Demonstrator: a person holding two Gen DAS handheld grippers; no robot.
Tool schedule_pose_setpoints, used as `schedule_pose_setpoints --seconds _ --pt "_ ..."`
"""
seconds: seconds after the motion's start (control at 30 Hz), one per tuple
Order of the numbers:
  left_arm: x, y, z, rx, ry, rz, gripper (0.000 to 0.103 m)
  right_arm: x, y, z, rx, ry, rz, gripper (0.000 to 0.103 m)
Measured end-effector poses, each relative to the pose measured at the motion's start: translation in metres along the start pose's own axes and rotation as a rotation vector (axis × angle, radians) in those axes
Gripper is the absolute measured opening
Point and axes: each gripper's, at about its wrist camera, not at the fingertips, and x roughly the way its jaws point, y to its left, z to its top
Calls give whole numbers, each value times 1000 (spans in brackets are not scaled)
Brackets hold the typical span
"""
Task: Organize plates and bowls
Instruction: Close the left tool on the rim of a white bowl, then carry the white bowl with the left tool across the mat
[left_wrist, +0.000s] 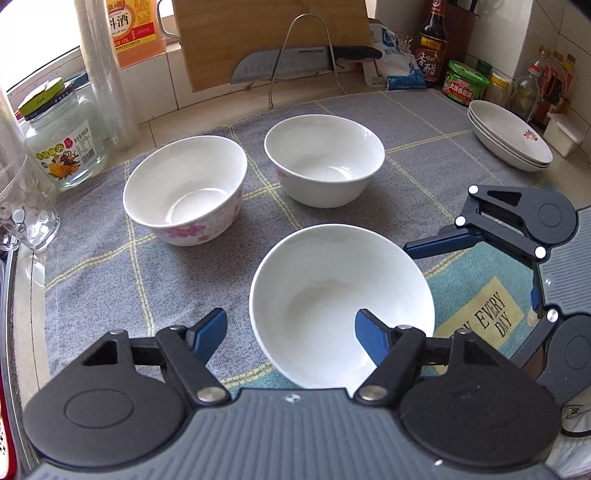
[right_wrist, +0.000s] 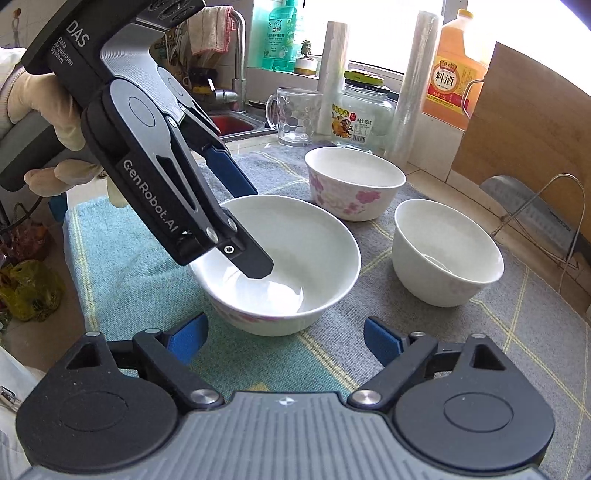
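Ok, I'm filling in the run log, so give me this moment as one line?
left tool: open, straddling near bowl rim | right tool: open, empty | plates: stacked, back right

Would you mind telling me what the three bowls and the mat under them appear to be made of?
The nearest bowl and the two behind it, the left bowl and the right bowl, look like glazed white ceramic: smooth, glossy, with light reflections inside; the left one carries a pink flower print. The mat looks like woven fabric, matte grey with yellow grid lines and a visible weave.
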Motion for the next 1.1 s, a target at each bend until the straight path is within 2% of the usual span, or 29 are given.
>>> schedule_pose_setpoints --seconds 0.07,0.17,0.27,0.77,1.1 --pt "1 0 0 4 8 -15 60 0 1 2 0 -6 7 87" --pt "2 0 1 11 13 -31 53 0 2 4 -1 -20 8 83" --pt "2 2 1 13 16 -37 51 2 2 4 1 -22 23 76" --pt "7 8 6 5 36 -79 50 4 1 4 13 -31 32 77" --pt "0 -4 10 42 22 -78 50 -8 -4 4 51 -40 31 77"
